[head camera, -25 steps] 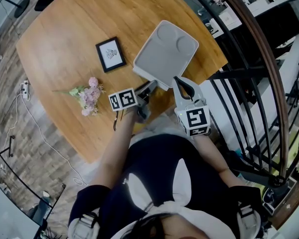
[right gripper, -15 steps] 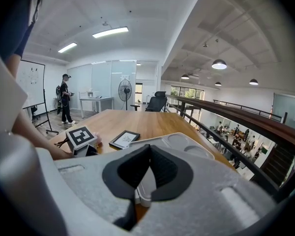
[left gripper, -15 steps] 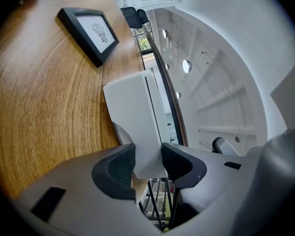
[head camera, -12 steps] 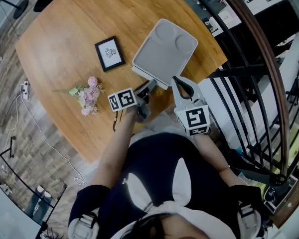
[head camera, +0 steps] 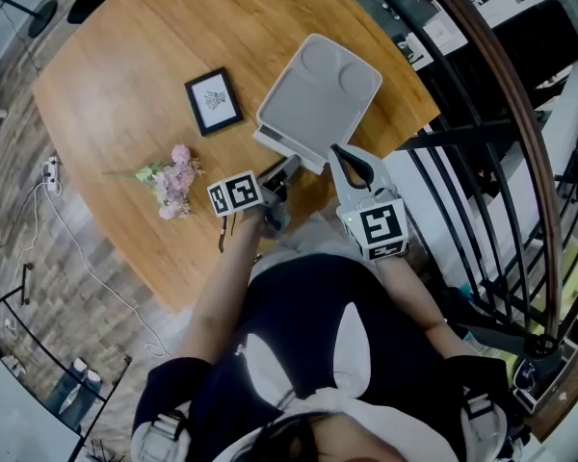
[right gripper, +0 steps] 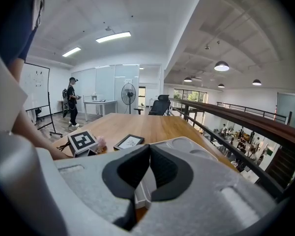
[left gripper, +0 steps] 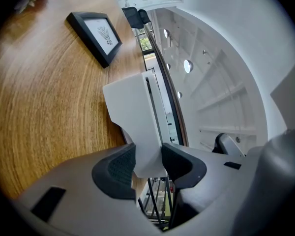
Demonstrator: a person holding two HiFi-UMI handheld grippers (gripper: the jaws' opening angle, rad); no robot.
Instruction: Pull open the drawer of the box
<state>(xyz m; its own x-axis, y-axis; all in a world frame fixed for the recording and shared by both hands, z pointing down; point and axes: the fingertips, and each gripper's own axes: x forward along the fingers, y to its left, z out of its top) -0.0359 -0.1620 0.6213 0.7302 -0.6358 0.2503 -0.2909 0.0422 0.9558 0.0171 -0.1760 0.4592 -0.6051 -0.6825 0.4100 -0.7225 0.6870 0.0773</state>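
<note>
A pale grey box (head camera: 318, 94) lies flat on the wooden table (head camera: 125, 75), near its right edge. My left gripper (head camera: 287, 169) is at the box's near left corner. In the left gripper view its jaws (left gripper: 148, 165) are shut on the white drawer front (left gripper: 137, 122), one pad pressed on each side. My right gripper (head camera: 339, 152) hovers at the box's near edge, beside the left one. In the right gripper view its jaws (right gripper: 149, 173) are shut and empty, above the box's top (right gripper: 196, 154), with a bit of white drawer (right gripper: 140, 193) showing below them.
A black picture frame (head camera: 214, 101) lies left of the box, and a bunch of pink flowers (head camera: 176, 179) lies nearer me on the left. A dark railing (head camera: 482, 85) runs close along the table's right side. A person stands far off by a whiteboard (right gripper: 71, 102).
</note>
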